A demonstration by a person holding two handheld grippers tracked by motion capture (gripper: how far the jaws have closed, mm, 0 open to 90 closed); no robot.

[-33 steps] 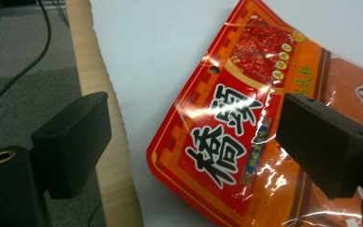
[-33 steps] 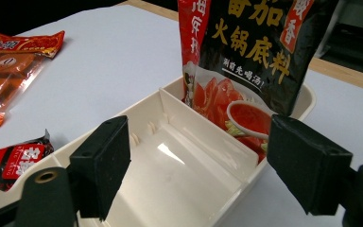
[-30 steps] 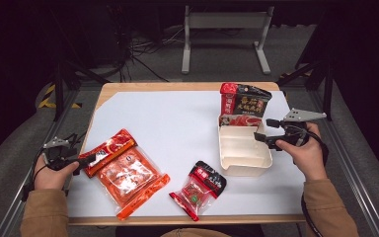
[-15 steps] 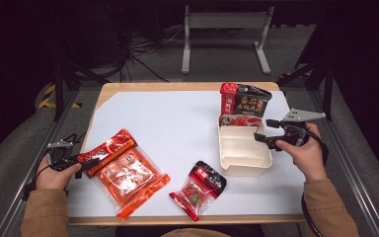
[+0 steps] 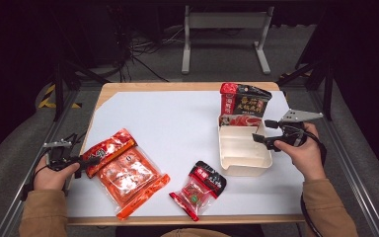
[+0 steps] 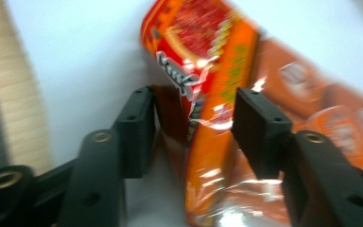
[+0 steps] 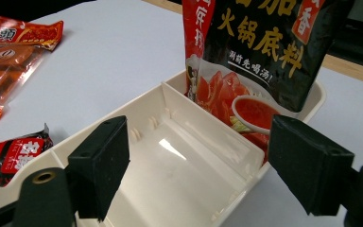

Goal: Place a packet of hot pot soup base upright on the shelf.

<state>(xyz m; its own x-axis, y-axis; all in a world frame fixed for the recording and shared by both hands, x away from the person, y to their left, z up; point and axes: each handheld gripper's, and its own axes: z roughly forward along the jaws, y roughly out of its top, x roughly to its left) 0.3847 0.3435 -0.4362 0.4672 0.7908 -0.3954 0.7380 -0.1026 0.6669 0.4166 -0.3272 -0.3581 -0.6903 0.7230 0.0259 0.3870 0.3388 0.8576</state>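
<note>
Left gripper [image 5: 86,160]: at 8 o'clock on the table [image 5: 168,123]; jaws have just been closing, now half-spread astride the near end of the red-orange packet [image 6: 203,94], pads not yet pressing on it; packet lies atop a larger clear orange pouch [image 5: 128,177].
Right gripper [image 5: 257,139]: at 3 o'clock, jaws spread wide over the cream divided tray [image 5: 242,158], holding nothing.
Black sauce packet [image 5: 244,101]: standing in the tray's far compartment, 1 o'clock.
Small red-black sachet [image 5: 200,187]: 6 o'clock, apart.

A red-and-orange packet [image 5: 109,149] with yellow print, a cream tray [image 5: 241,154], and a black-and-red pouch [image 5: 244,101].
</note>
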